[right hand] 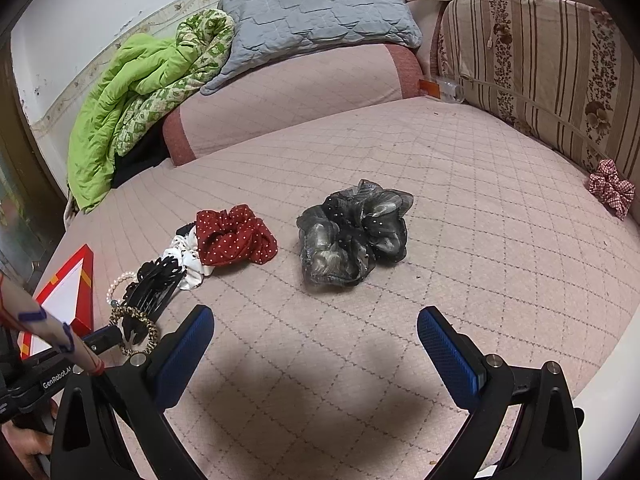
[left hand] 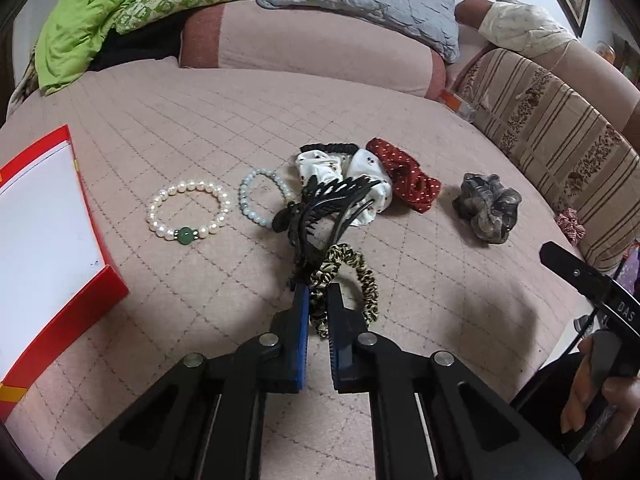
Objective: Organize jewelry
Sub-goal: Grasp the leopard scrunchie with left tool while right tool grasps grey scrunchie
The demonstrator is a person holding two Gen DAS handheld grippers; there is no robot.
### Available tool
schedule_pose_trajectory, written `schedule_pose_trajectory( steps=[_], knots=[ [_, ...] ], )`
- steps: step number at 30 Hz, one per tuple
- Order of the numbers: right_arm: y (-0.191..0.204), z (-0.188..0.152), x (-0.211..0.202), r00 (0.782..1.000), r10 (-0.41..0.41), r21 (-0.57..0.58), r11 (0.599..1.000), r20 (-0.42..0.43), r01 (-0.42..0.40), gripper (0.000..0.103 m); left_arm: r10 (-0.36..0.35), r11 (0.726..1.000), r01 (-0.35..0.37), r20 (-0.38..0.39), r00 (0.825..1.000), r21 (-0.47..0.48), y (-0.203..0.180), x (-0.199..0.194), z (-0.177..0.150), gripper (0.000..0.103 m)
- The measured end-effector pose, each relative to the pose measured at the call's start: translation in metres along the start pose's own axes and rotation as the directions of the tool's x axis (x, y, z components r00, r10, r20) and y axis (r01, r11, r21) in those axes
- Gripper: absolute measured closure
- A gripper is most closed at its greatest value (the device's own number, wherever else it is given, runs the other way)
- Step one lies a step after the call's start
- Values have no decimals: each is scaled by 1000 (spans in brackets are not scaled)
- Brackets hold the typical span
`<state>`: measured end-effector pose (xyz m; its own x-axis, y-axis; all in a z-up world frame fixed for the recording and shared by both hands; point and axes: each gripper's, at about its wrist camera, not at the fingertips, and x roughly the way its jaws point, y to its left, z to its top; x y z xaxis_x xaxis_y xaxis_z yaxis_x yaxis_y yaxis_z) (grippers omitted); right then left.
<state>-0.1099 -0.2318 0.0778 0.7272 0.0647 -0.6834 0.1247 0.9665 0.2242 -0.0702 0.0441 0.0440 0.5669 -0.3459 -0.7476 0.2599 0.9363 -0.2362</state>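
A pink quilted bed cover (left hand: 200,128) fills the room's low bed, with a green blanket (left hand: 100,12) and grey pillow (left hand: 380,0) heaped behind. The left gripper (left hand: 318,292) is pinched tight on a leopard-print hair tie (left hand: 360,276), which lies by a black claw clip (left hand: 324,204). The right gripper (right hand: 316,320) gapes wide, holding nothing, short of a grey gauze scrunchie (right hand: 352,236). A red-rimmed white box (left hand: 36,240) is cut off at the edge.

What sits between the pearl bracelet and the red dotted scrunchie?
In the left wrist view: the pale blue bead bracelet, the black claw clip and the white printed scrunchie lie between pearl bracelet and red dotted scrunchie.
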Motion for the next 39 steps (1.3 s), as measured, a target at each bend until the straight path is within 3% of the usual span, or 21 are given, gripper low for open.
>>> schedule_pose_trajectory(
  steps=[11, 15, 21, 23, 24, 25, 28, 33, 39],
  knots=[
    [-20, 18, 17, 999, -35, 71, 997, -16, 36, 0, -7, 994, -6, 125, 992, 106, -26, -23, 4, 95],
    [-39, 37, 44, 994, -78, 115, 990, -76, 87, 0, -6, 991, -17, 171, 985, 132, -31, -32, 6, 95],
    [-49, 56, 79, 989, -51, 152, 986, -140, 73, 0, -24, 989, -9, 224, 974, 147, -35, -43, 10, 95],
    [-49, 58, 89, 985, -53, 154, 985, -162, 79, 10, -26, 989, -10, 235, 972, 148, -34, -45, 11, 95],
    [-48, 57, 95, 983, -40, 154, 986, -178, 68, 32, -21, 989, -15, 241, 970, 145, -33, -46, 11, 95],
    [-47, 56, 100, 980, -26, 152, 987, -198, 57, 63, -20, 990, -15, 243, 970, 141, -32, -47, 11, 95],
    [-47, 53, 101, 980, 6, 161, 987, -201, 27, 81, -7, 992, -24, 246, 969, 125, -28, -48, 11, 95],
    [-31, 56, 70, 996, 49, 92, 995, -68, -43, 83, 6, 993, -36, 251, 968, 114, -25, -51, 12, 95],
    [-3, 53, 39, 988, 150, 29, 988, 38, -151, 83, 37, 991, -69, 275, 961, 110, -23, -59, 10, 95]
  ],
)
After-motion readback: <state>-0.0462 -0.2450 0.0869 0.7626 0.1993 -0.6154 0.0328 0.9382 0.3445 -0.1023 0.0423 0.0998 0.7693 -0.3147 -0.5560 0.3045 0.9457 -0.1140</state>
